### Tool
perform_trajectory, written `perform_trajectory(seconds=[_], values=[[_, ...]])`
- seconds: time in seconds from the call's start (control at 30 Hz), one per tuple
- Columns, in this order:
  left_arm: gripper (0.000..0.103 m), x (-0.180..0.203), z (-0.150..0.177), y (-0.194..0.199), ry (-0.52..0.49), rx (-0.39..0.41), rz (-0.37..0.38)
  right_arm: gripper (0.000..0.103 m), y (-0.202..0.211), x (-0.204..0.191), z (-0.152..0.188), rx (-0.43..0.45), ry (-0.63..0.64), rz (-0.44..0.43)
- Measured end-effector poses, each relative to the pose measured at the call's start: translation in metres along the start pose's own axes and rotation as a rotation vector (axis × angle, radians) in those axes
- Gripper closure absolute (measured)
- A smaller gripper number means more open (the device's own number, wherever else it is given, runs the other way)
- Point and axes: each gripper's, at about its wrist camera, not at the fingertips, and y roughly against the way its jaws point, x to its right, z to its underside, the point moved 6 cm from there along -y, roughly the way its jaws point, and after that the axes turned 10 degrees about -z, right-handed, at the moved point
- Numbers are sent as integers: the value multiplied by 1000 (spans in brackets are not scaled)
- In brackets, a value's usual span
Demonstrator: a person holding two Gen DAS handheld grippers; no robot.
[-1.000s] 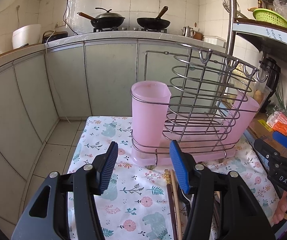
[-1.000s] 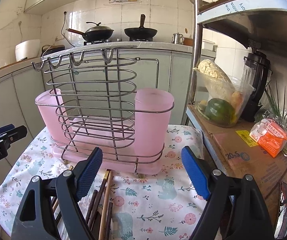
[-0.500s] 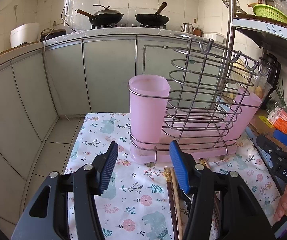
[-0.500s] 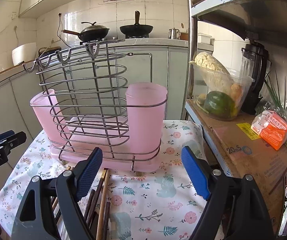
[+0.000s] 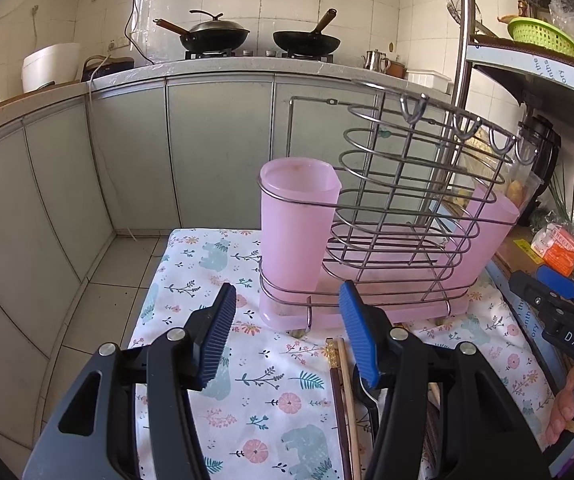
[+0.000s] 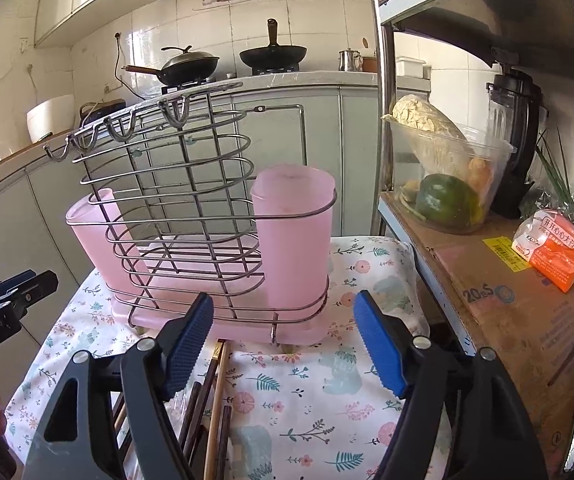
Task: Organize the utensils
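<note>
A wire utensil rack [image 5: 407, 220] [image 6: 175, 200] on a pink drip tray stands on the flowered tablecloth [image 5: 191, 280]. It holds a pink cup at each end [image 5: 295, 240] [image 6: 291, 240]. Wooden chopsticks [image 5: 345, 396] [image 6: 215, 392] and a spoon [image 5: 367, 396] lie on the cloth in front of it. My left gripper [image 5: 287, 332] hangs open just before the rack, left of the chopsticks, with nothing between its pads. My right gripper [image 6: 283, 344] hovers over the cloth right of the chopsticks; its jaws are closing, with nothing between them.
A metal shelf on the right carries a cardboard box [image 6: 507, 300], a clear bowl of vegetables [image 6: 447, 184], a blender [image 6: 515, 140] and an orange packet [image 6: 555, 248]. Grey kitchen cabinets and a counter with two woks stand behind. The floor drops away left of the table.
The right gripper's jaws have come somewhat closer together and its view has rolled slightly. The left gripper has stayed put and open.
</note>
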Motion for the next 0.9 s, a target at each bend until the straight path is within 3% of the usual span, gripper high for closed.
perform_trajectory(seconds=[0.2, 0.33, 0.37, 0.6, 0.83, 0.9], values=[[49, -8, 0, -6, 41, -23, -10, 36, -4, 1, 3, -9, -5, -6], [49, -5, 6, -9, 13, -29, -6, 37, -10, 3, 9, -32, -5, -7], [49, -5, 7, -11, 10, -31, -5, 41, -12, 3, 10, -39, -9, -7], [58, -2, 12, -18, -2, -54, 14, 45, -22, 4, 16, -72, -22, -20], [86, 5, 22, -28, -32, -135, 71, 51, -40, 3, 30, -176, -65, -88], [89, 8, 28, -33, -42, -177, 98, 59, -46, 2, 35, -217, -90, -118]])
